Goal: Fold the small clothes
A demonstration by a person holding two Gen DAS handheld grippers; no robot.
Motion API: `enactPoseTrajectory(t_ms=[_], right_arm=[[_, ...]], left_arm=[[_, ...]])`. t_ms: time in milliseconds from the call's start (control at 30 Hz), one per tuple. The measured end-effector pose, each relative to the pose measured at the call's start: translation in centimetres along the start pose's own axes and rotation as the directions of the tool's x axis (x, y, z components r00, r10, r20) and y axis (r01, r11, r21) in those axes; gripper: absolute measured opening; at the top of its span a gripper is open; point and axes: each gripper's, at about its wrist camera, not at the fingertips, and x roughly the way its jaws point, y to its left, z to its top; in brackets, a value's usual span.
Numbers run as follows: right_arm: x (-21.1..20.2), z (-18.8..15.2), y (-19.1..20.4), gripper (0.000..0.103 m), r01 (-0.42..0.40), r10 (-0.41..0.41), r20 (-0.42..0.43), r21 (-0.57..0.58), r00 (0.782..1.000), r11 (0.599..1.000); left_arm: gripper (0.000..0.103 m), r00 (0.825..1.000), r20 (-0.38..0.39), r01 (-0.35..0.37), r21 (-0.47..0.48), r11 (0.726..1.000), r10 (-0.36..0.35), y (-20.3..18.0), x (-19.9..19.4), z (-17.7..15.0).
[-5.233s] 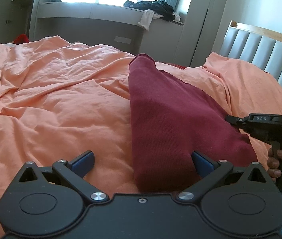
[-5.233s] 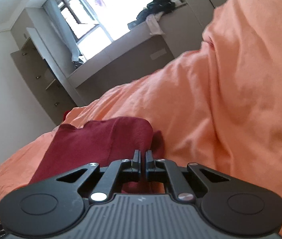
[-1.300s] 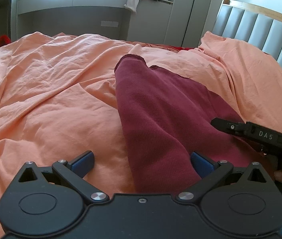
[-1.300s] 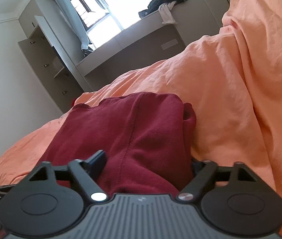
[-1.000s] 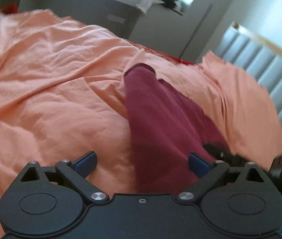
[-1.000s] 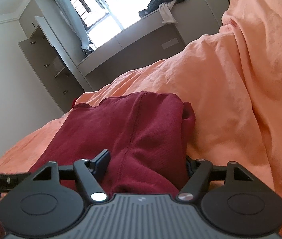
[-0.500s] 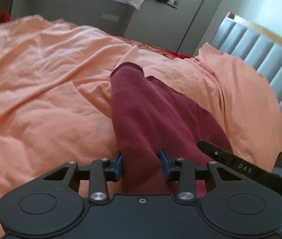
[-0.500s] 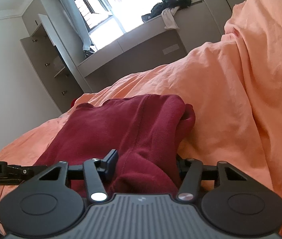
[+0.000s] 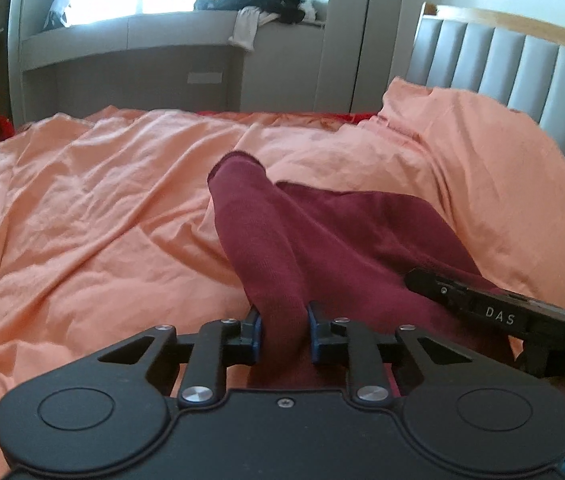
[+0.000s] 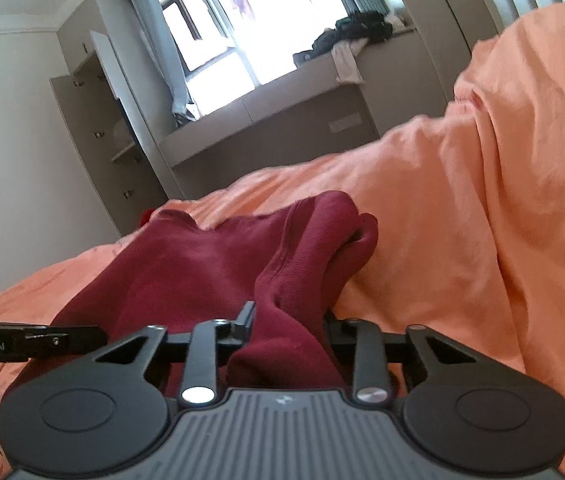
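Maroon garment (image 9: 322, 240) lay stretched over the orange duvet (image 9: 82, 220), and both grippers had hold of its near edge. The left gripper (image 9: 283, 332) had its blue-padded jaws drawn in on a bunched ridge of the knit cloth, which rose out from between them and ran straight ahead to a rounded, hemmed end lying on the bedding. To the right of those jaws the rest of the garment spread flat toward the pillow-side mound of duvet.

In the left wrist view the right gripper (image 9: 422, 278) showed only as a black finger bar lettered DAS, resting over the cloth just to the right of the left jaws. From its own camera, the right gripper (image 10: 288, 326) was closed on a thick fold of the same garment (image 10: 202, 264): fabric filled the whole gap between its fingers and bulged up in front of them, with a stitched seam running away ahead and a rolled edge curling off to the right. The left gripper (image 10: 42, 340) appeared there as a dark bar at the left of those jaws, lying against the cloth's left side.

Beyond both jaws stood a grey window bench (image 9: 134, 40) with dark clothes (image 9: 266, 0) heaped on it, and to the right of the left jaws a padded grey headboard (image 9: 522, 68).
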Motion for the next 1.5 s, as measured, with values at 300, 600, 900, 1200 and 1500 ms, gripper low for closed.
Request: enactPoseTrajectory(t_ms=[300, 600, 900, 1200, 1500], right_arm=[[-1.6, 1.5, 1.7, 0.026, -0.05, 0.049, 0.097, 0.006, 0.994, 0.999], [0.1, 2.6, 6.2, 0.026, -0.114, 0.116, 0.127, -0.024, 0.985, 0.993], [5.3, 3.5, 12.6, 0.026, -0.202, 0.207, 0.108, -0.058, 0.972, 0.978], [11.1, 3.1, 16.5, 0.027, -0.21, 0.215, 0.038, -0.111, 0.976, 0.971], [14.1, 1.4, 16.5, 0.028, -0.14, 0.136, -0.037, -0.154, 0.99, 0.978]], left_arm=[[0.021, 0.996, 0.093, -0.006, 0.054, 0.999, 0.001, 0.0, -3.0, 1.9], [0.021, 0.982, 0.165, -0.116, 0.119, 0.986, 0.096, 3.2, -6.3, 2.3], [0.022, 0.949, 0.218, -0.258, 0.126, 0.958, 0.228, 8.6, -9.1, 2.6], [0.022, 0.948, 0.16, -0.285, 0.037, 0.958, 0.275, 14.3, -7.7, 1.2], [0.026, 0.952, 0.087, -0.291, -0.034, 0.956, 0.293, 16.2, -4.3, -1.1]])
